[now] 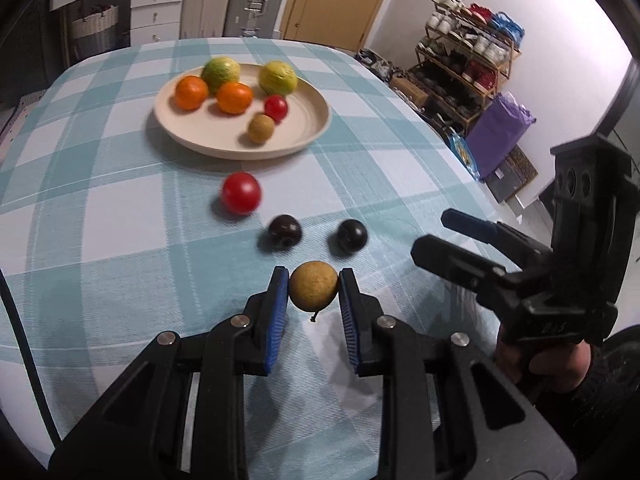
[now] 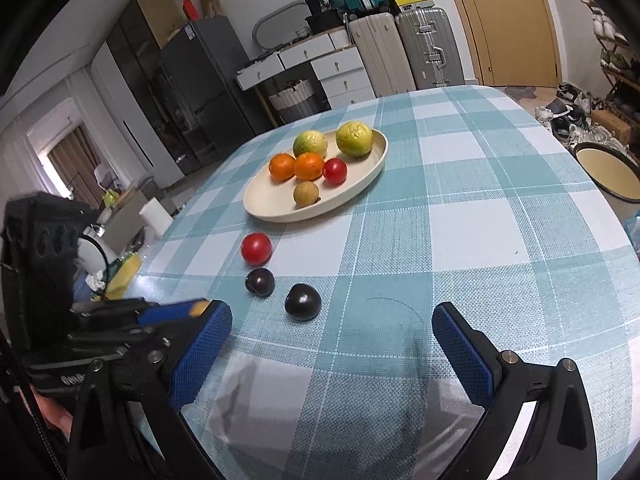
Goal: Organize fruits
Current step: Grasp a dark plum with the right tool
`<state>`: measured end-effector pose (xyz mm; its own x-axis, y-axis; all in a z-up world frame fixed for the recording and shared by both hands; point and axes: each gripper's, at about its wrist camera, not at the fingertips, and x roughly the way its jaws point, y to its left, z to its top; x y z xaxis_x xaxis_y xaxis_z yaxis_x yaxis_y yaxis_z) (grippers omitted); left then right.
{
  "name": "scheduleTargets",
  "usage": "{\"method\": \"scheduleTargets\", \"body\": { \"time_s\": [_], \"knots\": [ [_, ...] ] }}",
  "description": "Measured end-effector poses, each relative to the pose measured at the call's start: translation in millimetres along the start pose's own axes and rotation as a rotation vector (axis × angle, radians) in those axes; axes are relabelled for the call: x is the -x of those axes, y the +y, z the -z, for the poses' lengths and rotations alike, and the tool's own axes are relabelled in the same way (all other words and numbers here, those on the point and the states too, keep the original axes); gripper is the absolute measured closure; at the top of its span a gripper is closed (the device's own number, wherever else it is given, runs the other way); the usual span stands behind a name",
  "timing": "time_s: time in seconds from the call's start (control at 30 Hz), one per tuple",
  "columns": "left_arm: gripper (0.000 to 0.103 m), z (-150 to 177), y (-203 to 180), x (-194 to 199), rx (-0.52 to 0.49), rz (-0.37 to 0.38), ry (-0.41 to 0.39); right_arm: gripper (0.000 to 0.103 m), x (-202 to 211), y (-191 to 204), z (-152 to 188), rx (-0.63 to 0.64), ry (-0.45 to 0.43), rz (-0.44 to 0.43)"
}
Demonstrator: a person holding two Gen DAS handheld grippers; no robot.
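Note:
My left gripper (image 1: pixel 313 286) is shut on a small tan round fruit (image 1: pixel 313 286), held just above the tablecloth. Ahead on the cloth lie two dark plums (image 1: pixel 285 231) (image 1: pixel 351 235) and a red tomato (image 1: pixel 241 193). Beyond them a cream plate (image 1: pixel 316 124) holds two oranges (image 1: pixel 191 92), two green-yellow citrus (image 1: pixel 221 73), a small red tomato (image 1: pixel 276 107) and another tan fruit (image 1: pixel 261 128). My right gripper (image 2: pixel 332 330) is open and empty, low over the cloth, with a plum (image 2: pixel 303 302) just ahead of it. The plate (image 2: pixel 360 188) also shows there.
The table carries a teal checked cloth (image 2: pixel 460 224). The right gripper's body (image 1: pixel 520 276) stands close to the right of my left gripper. A round basin (image 2: pixel 608 172) sits off the table's right edge. A shoe rack (image 1: pixel 468 64) and suitcases stand beyond the table.

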<state>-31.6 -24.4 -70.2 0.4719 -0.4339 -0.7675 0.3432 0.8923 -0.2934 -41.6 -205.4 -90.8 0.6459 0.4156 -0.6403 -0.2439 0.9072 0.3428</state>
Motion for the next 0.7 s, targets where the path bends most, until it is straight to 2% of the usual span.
{"method": "scheduleTargets", "body": {
  "time_s": [0.23, 0.4, 0.53, 0.6, 0.7],
  "knots": [
    [0.08, -2.4, 28.3, 10.4, 0.06, -0.017, -0.023, 0.001, -12.3, 16.5, -4.6, 0.073, 0.015, 0.002],
    [0.08, -3.3, 44.9, 13.3, 0.117, -0.007, -0.025, 0.022, -28.5, 25.2, -8.7, 0.116, 0.064, 0.008],
    [0.08, -3.0, 49.7, 14.2, 0.123, -0.007, -0.028, 0.028, -38.8, 29.3, -8.5, 0.135, 0.092, 0.03],
    [0.08, -2.9, 50.8, 12.4, 0.125, -0.008, -0.025, 0.036, -42.5, 30.4, -7.7, 0.142, 0.104, 0.031],
    [0.08, -3.3, 53.5, 8.8, 0.131, -0.007, -0.017, 0.038, -47.2, 30.8, -6.8, 0.147, 0.12, 0.038]
  ]
}}
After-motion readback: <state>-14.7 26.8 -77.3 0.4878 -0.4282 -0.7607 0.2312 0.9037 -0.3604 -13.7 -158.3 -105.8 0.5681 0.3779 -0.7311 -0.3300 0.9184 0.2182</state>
